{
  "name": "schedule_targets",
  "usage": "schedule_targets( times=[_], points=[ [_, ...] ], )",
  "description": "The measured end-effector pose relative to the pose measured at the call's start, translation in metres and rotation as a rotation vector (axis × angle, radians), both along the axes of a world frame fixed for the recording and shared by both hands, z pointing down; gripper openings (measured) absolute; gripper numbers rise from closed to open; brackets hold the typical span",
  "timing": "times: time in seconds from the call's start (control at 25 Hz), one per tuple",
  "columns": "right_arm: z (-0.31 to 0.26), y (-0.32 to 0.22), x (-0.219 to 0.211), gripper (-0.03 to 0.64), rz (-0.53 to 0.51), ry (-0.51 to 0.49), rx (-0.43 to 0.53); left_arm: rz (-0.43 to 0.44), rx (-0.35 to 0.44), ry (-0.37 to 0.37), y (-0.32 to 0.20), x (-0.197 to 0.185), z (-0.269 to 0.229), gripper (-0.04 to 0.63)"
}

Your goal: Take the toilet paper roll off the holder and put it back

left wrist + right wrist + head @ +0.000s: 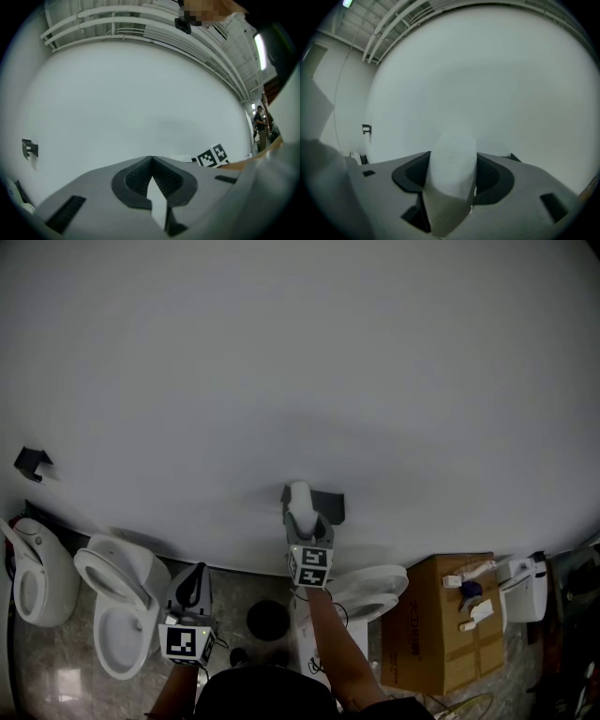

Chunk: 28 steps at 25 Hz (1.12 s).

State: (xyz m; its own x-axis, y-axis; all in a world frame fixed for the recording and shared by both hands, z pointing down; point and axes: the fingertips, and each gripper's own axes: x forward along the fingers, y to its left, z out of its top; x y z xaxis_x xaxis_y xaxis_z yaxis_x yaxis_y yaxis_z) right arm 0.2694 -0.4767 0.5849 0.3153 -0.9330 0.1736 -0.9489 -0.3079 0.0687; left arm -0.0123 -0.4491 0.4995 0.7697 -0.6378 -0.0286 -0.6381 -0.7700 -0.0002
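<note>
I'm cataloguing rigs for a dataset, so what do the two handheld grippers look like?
The left gripper and right gripper match. Each has a grey moulded body ending in two jaws lined with black, finely ribbed pads set in dark recesses. Each carries a white marker cube at its rear, printed with black squares.

The left hand-held gripper has its jaws closed tip to tip, facing a plain white wall. A dark bracket sits at 9 o'clock and a marker cube at 4 o'clock. A person stands at 3 o'clock.
</note>
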Motion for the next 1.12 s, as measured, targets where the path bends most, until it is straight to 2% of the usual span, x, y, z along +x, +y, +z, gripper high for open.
schedule_targets(
  times=[0.08,0.32,0.44,0.68,0.92,1.12],
  points=[
    [0.000,0.000,-0.001,0.247,-0.003,0.007,0.002,-0.008,0.004,-0.001,0.000,-0.001,0.000,0.003],
    [-0.001,0.001,-0.001,0.238,0.003,-0.004,0.005,-0.036,0.043,0.009,-0.001,-0.012,0.003,0.003],
    [-0.003,0.004,-0.003,0.238,0.000,-0.007,0.012,-0.029,-0.003,0.002,0.006,-0.012,-0.005,0.003],
    [-0.023,0.015,-0.008,0.236,-0.007,0.005,0.056,-0.033,0.034,0.020,0.008,-0.015,0.003,0.003],
    [-0.050,0.028,-0.010,0.236,-0.011,0.024,0.096,-0.029,0.024,0.026,0.010,-0.011,0.000,0.003],
    [-0.086,0.040,-0.012,0.236,-0.008,0.060,0.166,-0.016,-0.011,0.033,0.014,-0.002,-0.002,0.003]
  ],
)
